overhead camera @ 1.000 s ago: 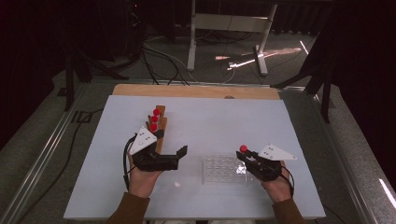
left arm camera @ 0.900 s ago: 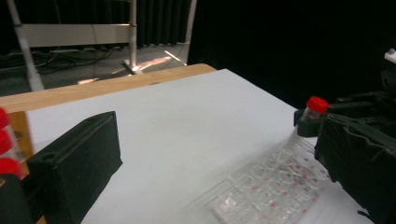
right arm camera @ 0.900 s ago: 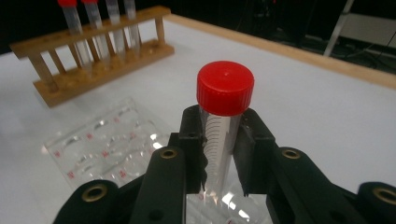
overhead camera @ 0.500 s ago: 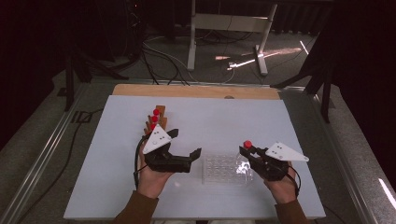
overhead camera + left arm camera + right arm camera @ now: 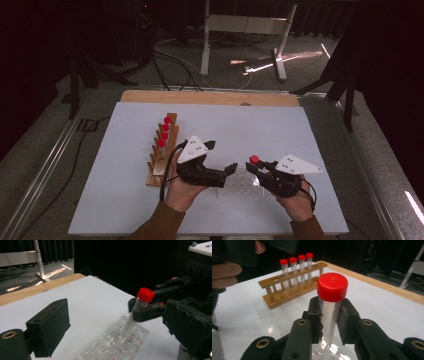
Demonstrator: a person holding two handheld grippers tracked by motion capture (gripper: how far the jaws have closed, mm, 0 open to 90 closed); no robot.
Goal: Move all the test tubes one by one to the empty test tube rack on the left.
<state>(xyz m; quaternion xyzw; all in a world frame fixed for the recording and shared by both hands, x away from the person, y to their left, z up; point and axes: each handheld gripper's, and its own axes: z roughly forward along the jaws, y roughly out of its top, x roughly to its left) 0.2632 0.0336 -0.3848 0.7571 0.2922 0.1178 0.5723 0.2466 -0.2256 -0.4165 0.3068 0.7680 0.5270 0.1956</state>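
Red-capped and clear, the test tube (image 5: 331, 312) is pinched just below its cap by the right gripper (image 5: 256, 167), its tip over the clear plastic well rack (image 5: 120, 342) on the white surface (image 5: 280, 125). The pinch sits high, so I judge the tube could swing or slip, miss a well, and tip the light rack. The left gripper (image 5: 222, 157), jaws wide with nothing between them and just now closing a little, hangs near the rack and could nudge it. Four more tubes stand in the wooden rack (image 5: 161, 160).

High view looks down, gripper views close, all sharing capped tube (image 5: 254, 160)
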